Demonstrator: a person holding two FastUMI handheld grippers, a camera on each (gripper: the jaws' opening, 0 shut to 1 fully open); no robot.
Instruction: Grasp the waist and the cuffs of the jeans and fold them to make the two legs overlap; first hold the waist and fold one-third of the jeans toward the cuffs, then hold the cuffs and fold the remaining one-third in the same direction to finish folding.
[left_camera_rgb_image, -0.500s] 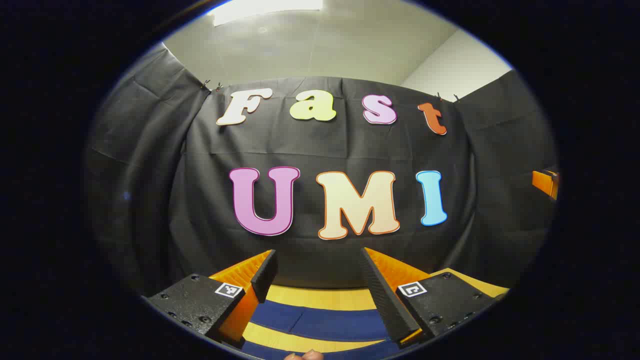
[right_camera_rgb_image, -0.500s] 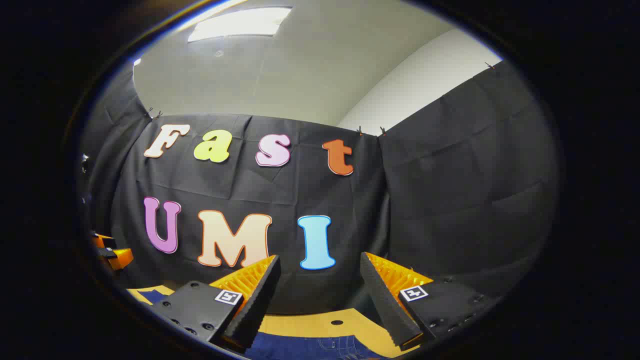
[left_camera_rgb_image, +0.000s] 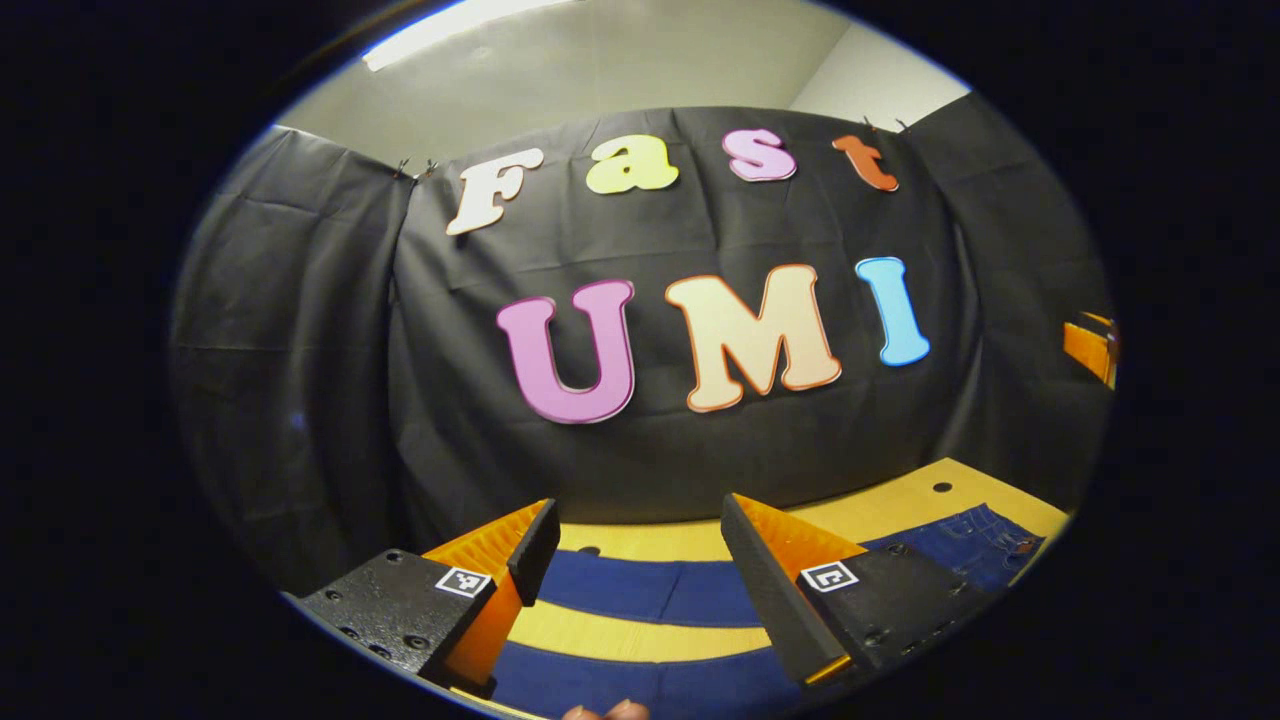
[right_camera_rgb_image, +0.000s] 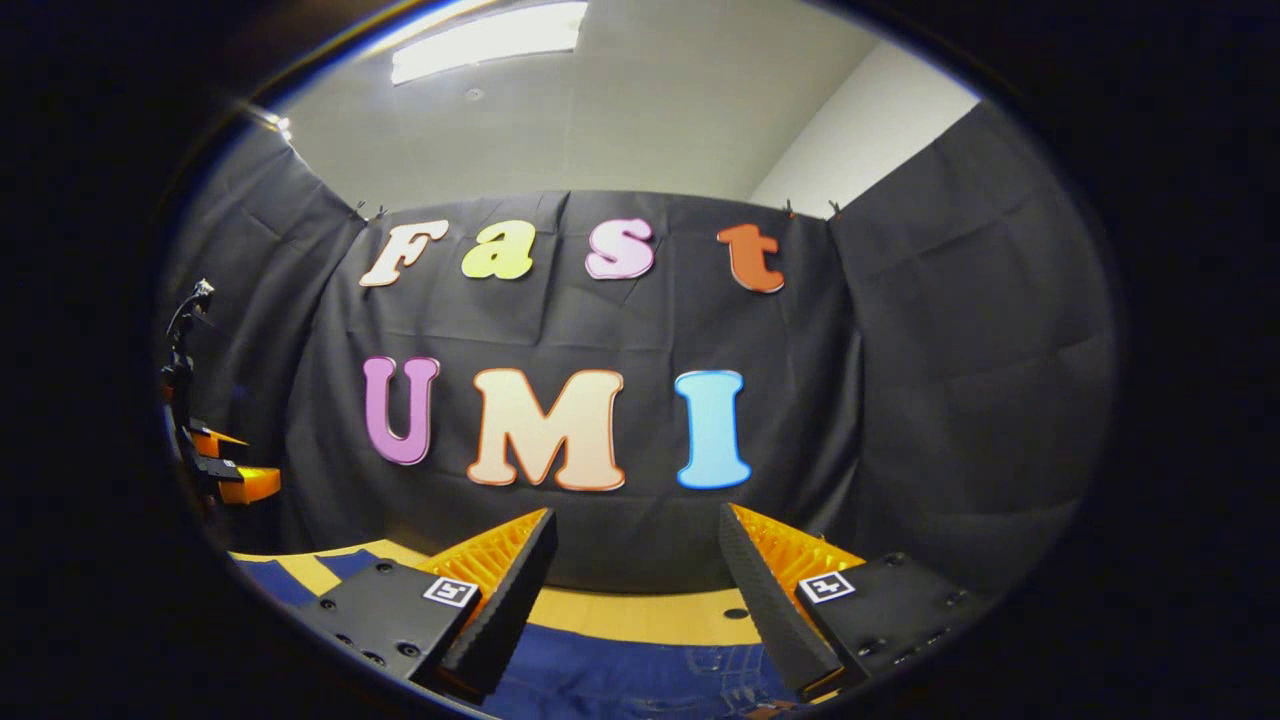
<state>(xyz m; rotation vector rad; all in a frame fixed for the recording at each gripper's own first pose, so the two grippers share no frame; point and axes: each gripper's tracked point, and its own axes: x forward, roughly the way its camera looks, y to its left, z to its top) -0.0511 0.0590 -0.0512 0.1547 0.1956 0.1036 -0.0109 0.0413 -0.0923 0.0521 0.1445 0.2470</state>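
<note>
Both claws hang wide apart and empty above the table (left_camera_rgb_image: 900, 505), left gripper (left_camera_rgb_image: 640, 555) over the spread legs, right gripper (right_camera_rgb_image: 640, 560) over the waist end of the jeans (right_camera_rgb_image: 640, 670), apparently lining up the first grasp.

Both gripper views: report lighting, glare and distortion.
Left gripper view: sharp, fisheye bends the table edge and jeans. Right gripper view: ceiling light blown out to white glare; the wall curves; jeans dim at the bottom.
</note>
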